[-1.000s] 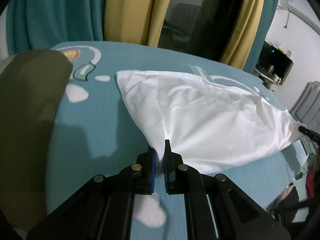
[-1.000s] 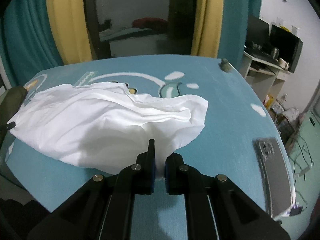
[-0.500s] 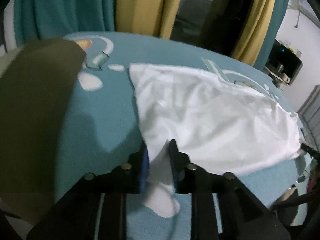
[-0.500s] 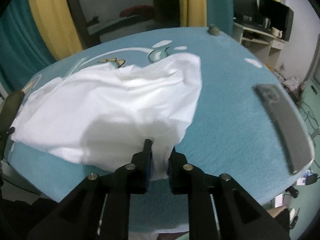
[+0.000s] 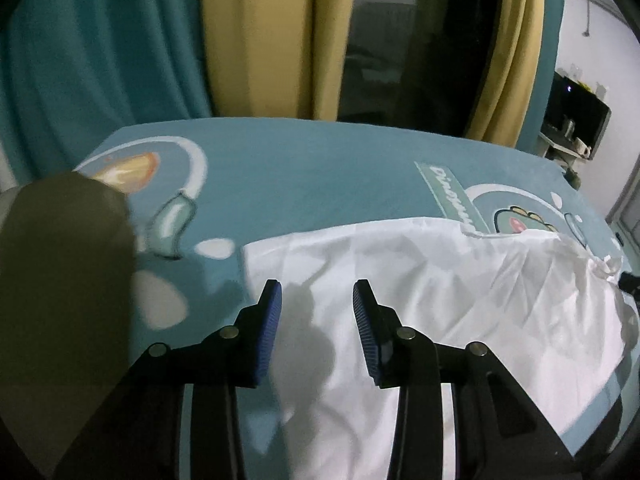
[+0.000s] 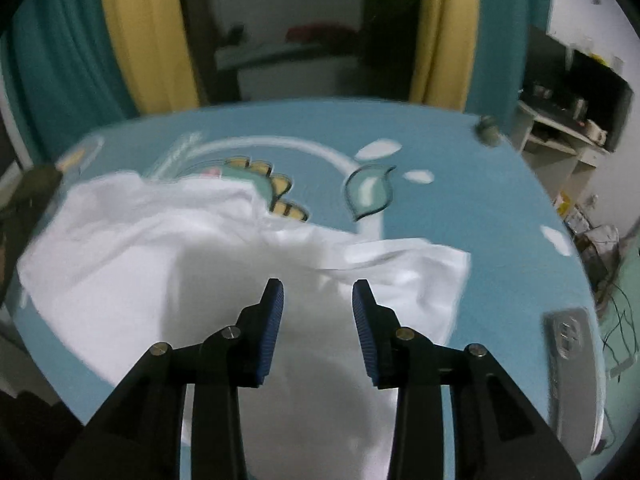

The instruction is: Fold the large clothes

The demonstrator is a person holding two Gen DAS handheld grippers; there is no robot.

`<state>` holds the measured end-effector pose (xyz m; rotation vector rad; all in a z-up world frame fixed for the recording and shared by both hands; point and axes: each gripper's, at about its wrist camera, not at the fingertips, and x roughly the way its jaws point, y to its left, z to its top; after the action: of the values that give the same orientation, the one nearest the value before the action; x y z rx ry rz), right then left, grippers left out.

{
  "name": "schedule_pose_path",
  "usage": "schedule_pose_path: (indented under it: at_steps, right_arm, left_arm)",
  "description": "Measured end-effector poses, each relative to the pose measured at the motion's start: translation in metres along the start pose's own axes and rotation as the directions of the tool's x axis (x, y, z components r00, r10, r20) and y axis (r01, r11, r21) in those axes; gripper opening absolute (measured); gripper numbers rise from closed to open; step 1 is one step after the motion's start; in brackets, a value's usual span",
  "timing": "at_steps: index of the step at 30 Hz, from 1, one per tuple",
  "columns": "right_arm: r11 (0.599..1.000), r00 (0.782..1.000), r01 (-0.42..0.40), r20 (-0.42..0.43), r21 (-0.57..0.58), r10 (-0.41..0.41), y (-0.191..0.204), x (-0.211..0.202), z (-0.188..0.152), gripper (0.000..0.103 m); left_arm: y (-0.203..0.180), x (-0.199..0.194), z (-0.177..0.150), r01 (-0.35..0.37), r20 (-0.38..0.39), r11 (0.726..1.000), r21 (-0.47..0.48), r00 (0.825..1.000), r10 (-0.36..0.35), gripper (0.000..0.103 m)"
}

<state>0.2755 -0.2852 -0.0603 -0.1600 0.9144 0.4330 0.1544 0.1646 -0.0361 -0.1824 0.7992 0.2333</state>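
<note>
Left claw (image 5: 316,296): jaws stand apart, blue ribbed pads (image 5: 270,332) facing each other with a clear gap; they have just been opening. No cloth is pinched between the pads; the white garment (image 5: 460,312) lies below and beyond them.

Right claw (image 6: 317,296): same state, jaws parted and just opened, pads (image 6: 272,332) bare, nothing gripped. The garment (image 6: 168,264) shows through the gap, lying on the surface underneath.

Garment: white, thin, creased, spread loosely on a teal sheet (image 5: 304,168) printed with cartoon shapes and white blobs. In the left wrist view it fills the near right part of the sheet, its left edge running just left of the claw and its far right end bunched into a small knot-like tip. In the right wrist view it covers the near left and centre, with a folded ridge across the middle and a corner reaching right. It partly hides a dinosaur print (image 6: 276,192).

Shadows of both claws fall on the cloth.

Surroundings: an olive-coloured blurred shape (image 5: 60,288) fills the near left of the left wrist view; what it is cannot be told. Teal and yellow curtains (image 5: 256,36) hang at the far side. A grey flat device (image 6: 568,344) lies at the near right edge of the sheet. Right wrist view is motion-blurred.
</note>
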Motion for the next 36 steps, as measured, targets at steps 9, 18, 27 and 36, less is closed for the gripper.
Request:
schedule_pose_path:
  at_steps: [9, 18, 27, 36]
  right_arm:
    - [0.995, 0.992, -0.037, -0.115, 0.097, 0.049, -0.022, 0.046, 0.019, 0.035]
    - [0.996, 0.993, 0.031, -0.12, 0.079, -0.021, -0.032, 0.067, 0.046, 0.051]
    - [0.965, 0.968, 0.243, -0.079, 0.096, -0.236, -0.025, 0.072, 0.06, 0.062]
    - [0.987, 0.99, 0.137, 0.018, 0.089, -0.139, 0.0, 0.022, 0.042, 0.062]
  left_arm:
    - [-0.022, 0.053, 0.011, -0.024, -0.083, 0.997, 0.072, 0.996, 0.03, 0.039]
    - [-0.004, 0.075, 0.014, -0.059, -0.113, 0.998, 0.035, 0.992, 0.062, 0.039]
    - [0.005, 0.079, 0.019, -0.094, -0.096, 0.995, 0.03, 0.991, 0.096, 0.039]
    - [0.018, 0.078, 0.02, -0.037, -0.073, 0.999, 0.038, 0.997, 0.04, 0.012]
